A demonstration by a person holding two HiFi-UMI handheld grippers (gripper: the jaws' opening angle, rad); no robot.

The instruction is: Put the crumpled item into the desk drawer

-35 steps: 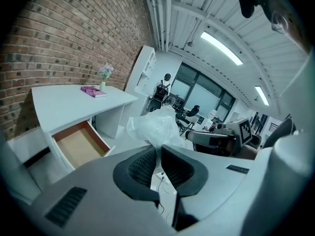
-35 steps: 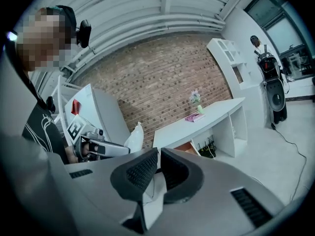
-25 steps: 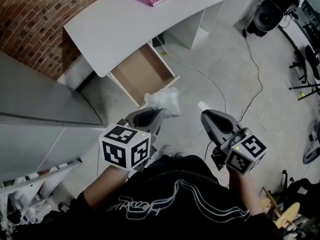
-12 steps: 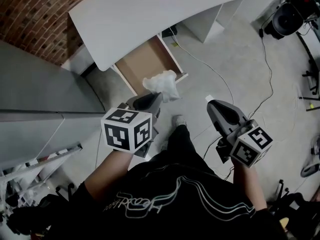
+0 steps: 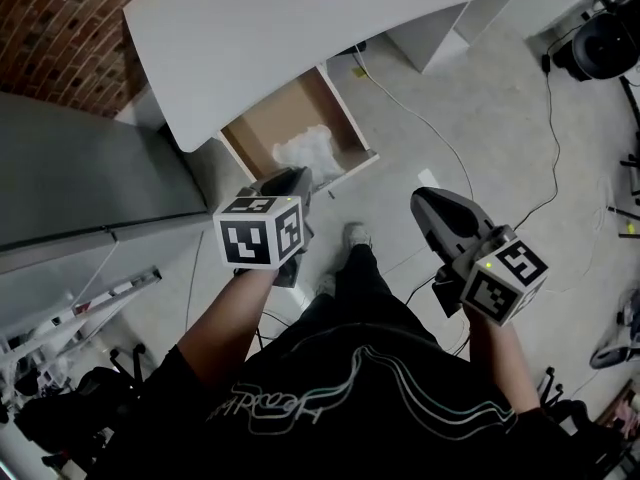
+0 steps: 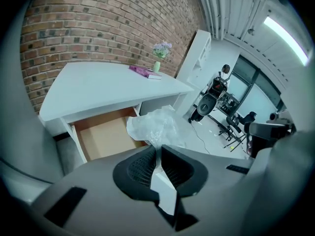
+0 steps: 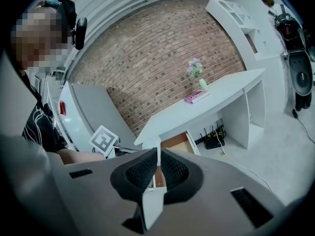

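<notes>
Step in hand is the carry-in, near its end. Left gripper (image 6: pixel 158 149) jaws are pinched narrow on a tail of the crumpled item (image 6: pixel 155 127) (clear plastic, looks like a bag), with the bulk puffing out ahead of the tips. Right gripper (image 7: pixel 158 154) jaws are together with nothing between them, held off to the side above the floor.

In the head view the item lines up over the front right corner of the drawer (image 5: pixel 262 133). I judge it's hanging above the rim, not resting inside.

Drawer is pulled out from under the desk (image 5: pixel 300 28), brown bottom bare where I can see it.

Next move as I read it: lower, ease toward the drawer's back, then part the jaws. Light film may cling to a pad.

Far end of the desktop: pink book (image 6: pixel 144 72), small vase (image 6: pixel 157 65).
</notes>
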